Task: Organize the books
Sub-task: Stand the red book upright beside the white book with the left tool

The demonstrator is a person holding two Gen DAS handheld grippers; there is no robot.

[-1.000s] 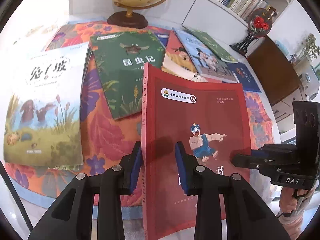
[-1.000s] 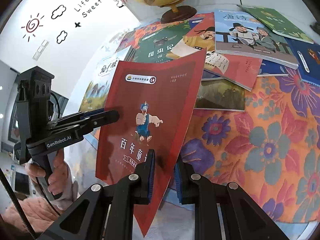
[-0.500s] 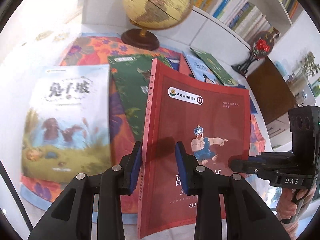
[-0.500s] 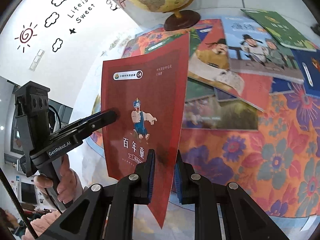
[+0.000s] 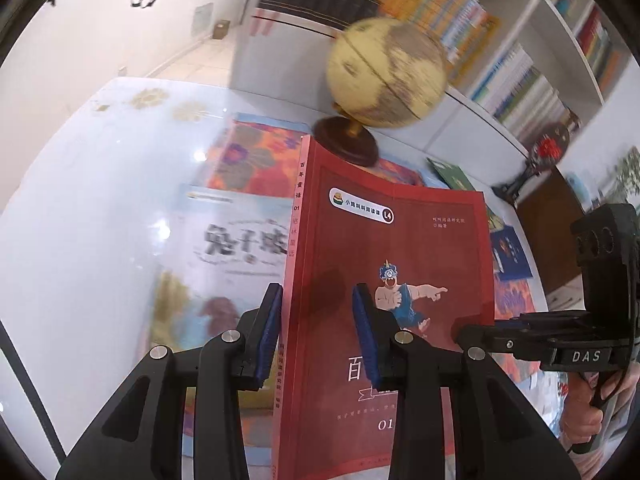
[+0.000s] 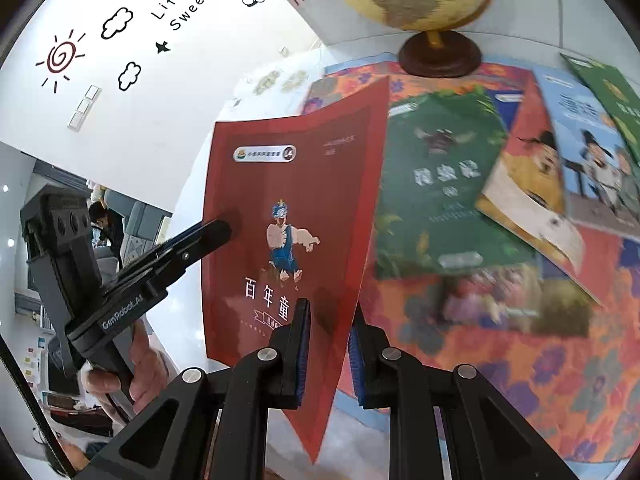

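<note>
the red book (image 5: 384, 280) is up off the table, standing nearly upright in the air, held from both sides. the left gripper (image 5: 318, 328) has its blue pads (image 5: 269, 328) around the spine edge, one pad behind the spine and the other against the front cover, so it is clamped on the book. the right gripper (image 6: 326, 344) pinches the opposite free edge of the cover low down, its jaws closed tight on that thin edge; in the left wrist view the same gripper reaches in from the right and meets the cover's side. below and behind, a floral tablecloth (image 6: 520, 360) covers part of the white table (image 5: 100, 200). lying flat on it are a green book (image 6: 440, 184) just right of the red one, an orange book (image 6: 532, 184) overlapping it, and a light blue book (image 6: 588, 152) further right. a pale rabbit book (image 5: 224, 248) lies to the left of the spine, blurred. a globe (image 5: 386, 72) on a dark wooden base stands at the far side, with crowded bookshelves (image 5: 540, 60) behind it.
</note>
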